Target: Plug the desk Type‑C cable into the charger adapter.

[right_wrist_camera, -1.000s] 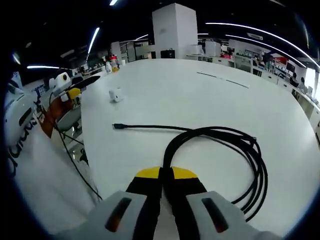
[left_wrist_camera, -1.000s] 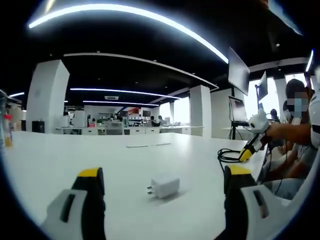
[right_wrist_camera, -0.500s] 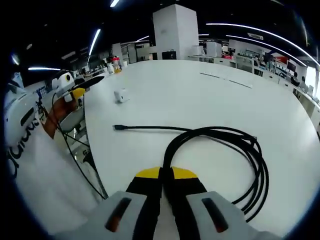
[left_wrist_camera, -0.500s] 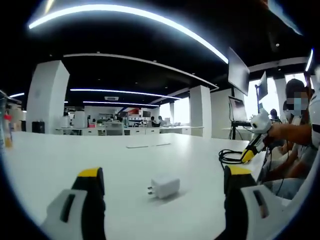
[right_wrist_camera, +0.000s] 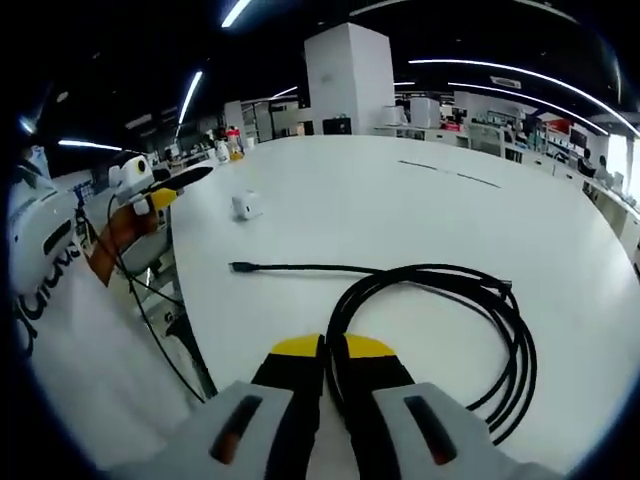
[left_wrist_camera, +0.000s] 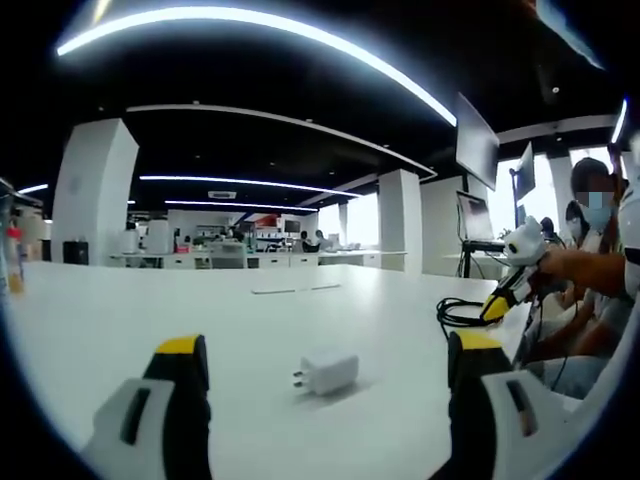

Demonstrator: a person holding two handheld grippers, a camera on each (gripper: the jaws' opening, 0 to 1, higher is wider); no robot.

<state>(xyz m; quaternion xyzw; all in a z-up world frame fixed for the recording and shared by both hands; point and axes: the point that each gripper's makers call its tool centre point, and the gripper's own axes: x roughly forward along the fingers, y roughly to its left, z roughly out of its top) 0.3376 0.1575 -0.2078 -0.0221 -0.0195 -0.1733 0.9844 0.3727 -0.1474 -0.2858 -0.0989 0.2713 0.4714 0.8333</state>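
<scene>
Right fingers (right_wrist_camera: 362, 352) pinch the cable (right_wrist_camera: 440, 290); left gripper (left_wrist_camera: 325, 355) gapes.

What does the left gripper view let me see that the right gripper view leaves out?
The left gripper view alone shows the charger adapter's two prongs and its own jaws standing wide apart around it. The right gripper view alone shows the black cable's whole coil, its free plug end, and its jaws shut on the cable. Both share the white table, adapter and cable.
</scene>
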